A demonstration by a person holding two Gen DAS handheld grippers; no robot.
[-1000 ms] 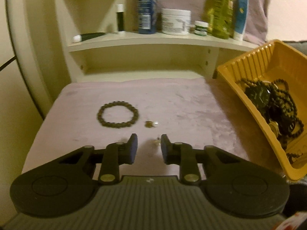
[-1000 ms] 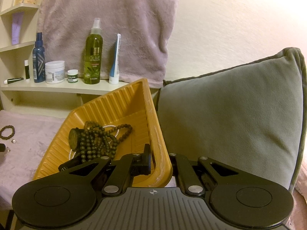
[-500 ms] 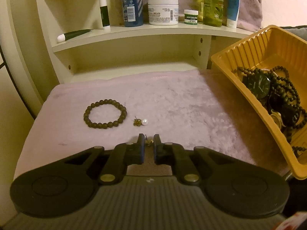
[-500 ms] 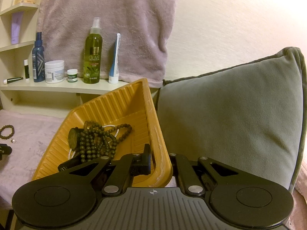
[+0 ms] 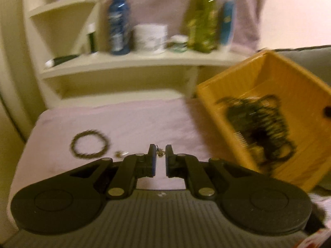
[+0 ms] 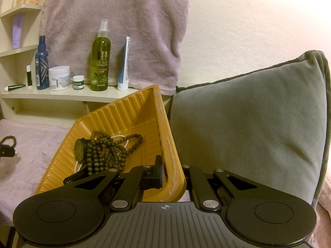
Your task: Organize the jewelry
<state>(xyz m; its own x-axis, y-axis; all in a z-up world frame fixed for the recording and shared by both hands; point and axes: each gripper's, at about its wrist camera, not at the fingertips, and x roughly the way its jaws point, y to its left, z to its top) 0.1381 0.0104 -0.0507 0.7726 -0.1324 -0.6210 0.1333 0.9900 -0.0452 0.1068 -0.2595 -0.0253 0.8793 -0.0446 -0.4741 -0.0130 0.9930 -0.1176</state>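
Jaws of the left gripper, just narrowed, are clenched on a small brass-toned earring, seen blurred above pink cloth. A dark bead bracelet lies nearby. The tray rim is pinched by the right gripper.

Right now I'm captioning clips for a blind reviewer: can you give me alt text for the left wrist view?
The left gripper pinches a small earring between its fingertips above a pink cloth, with a bead bracelet and another earring lying to its left. A yellow tray of dark beads sits right; blurred toiletry bottles line a shelf behind.
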